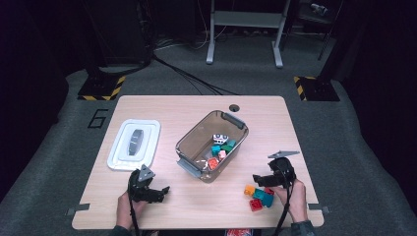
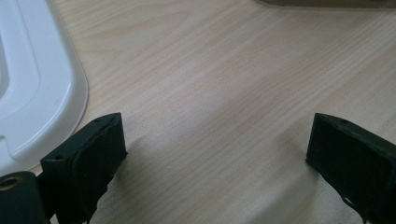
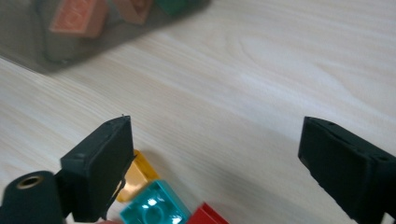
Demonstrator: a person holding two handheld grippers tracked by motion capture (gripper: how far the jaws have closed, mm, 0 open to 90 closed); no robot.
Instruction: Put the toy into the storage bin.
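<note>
The wooden table [image 1: 162,105] spans the middle of the high view, with the person's two forearms entering from the bottom edge. At centre stands one translucent grey bin [image 1: 196,135], set at a slant, with several coloured blocks [image 1: 220,147] heaped in the end toward the lower right; they overlap too much for a sure count. Left of it lies one white lid [image 1: 120,147], flat on the wood. At lower left the left hand [image 1: 125,206] keeps the left gripper [image 1: 160,192] low over bare tabletop, jaws pointing right; in the left gripper view they stand wide apart with nothing but wood between them and a corner of the lid at the frame's left edge. At lower right the right hand [image 1: 297,199] holds the right gripper [image 1: 256,181] pointing left, just above a loose cluster on the table. The cluster counts at least four pieces: one orange brick [image 1: 250,190], two teal bricks [image 1: 264,196] and one red brick [image 1: 256,204], touching one another. In the right gripper view the jaws are spread wide, grasping nothing, with the orange, teal and red bricks at the bottom left beside the left jaw.
</note>
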